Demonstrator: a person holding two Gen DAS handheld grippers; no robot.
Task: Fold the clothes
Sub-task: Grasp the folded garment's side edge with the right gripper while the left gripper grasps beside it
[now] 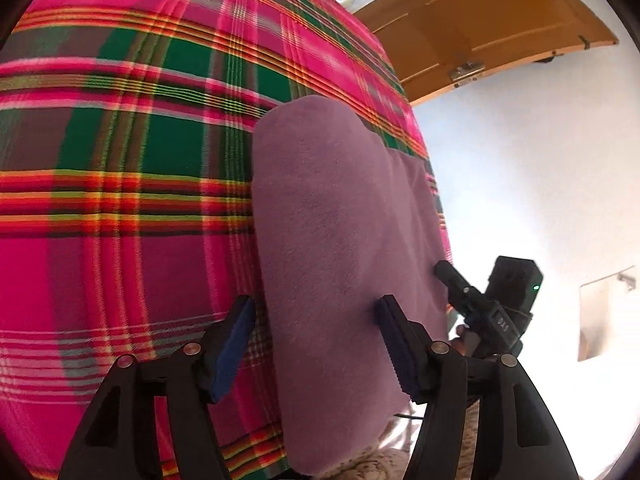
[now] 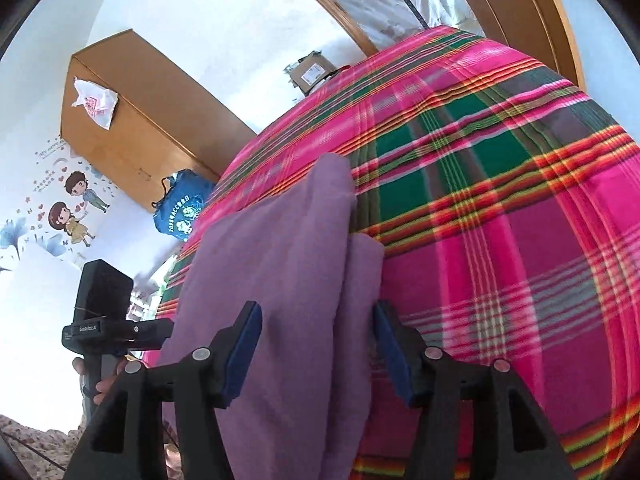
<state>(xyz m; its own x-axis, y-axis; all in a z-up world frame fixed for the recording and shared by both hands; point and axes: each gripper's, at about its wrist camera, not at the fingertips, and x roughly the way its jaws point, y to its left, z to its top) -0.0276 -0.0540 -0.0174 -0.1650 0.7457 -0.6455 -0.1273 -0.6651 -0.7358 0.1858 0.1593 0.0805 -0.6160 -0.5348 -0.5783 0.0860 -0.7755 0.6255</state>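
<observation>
A purple cloth (image 1: 340, 240) lies folded into a long strip on the pink and green plaid bedspread (image 1: 120, 160), near the bed's edge. My left gripper (image 1: 318, 344) stands open over its near end: one pad hangs over the plaid beside the cloth's edge, the other over the cloth. In the right wrist view the same purple cloth (image 2: 280, 260) runs between the wide-apart blue pads of my right gripper (image 2: 316, 350), which is open and does not pinch it. Each view shows the other gripper, the right gripper (image 1: 480, 308) and the left gripper (image 2: 112, 320), at the cloth's far side, held in a hand.
The plaid bedspread (image 2: 500, 220) covers the whole bed. A wooden wardrobe (image 2: 132, 120) with a plastic bag (image 2: 96, 104) on it, a blue bag (image 2: 184, 208) and a cardboard box (image 2: 312, 70) stand beyond the bed. A wooden door (image 1: 480, 20) and a white wall lie beyond the other edge.
</observation>
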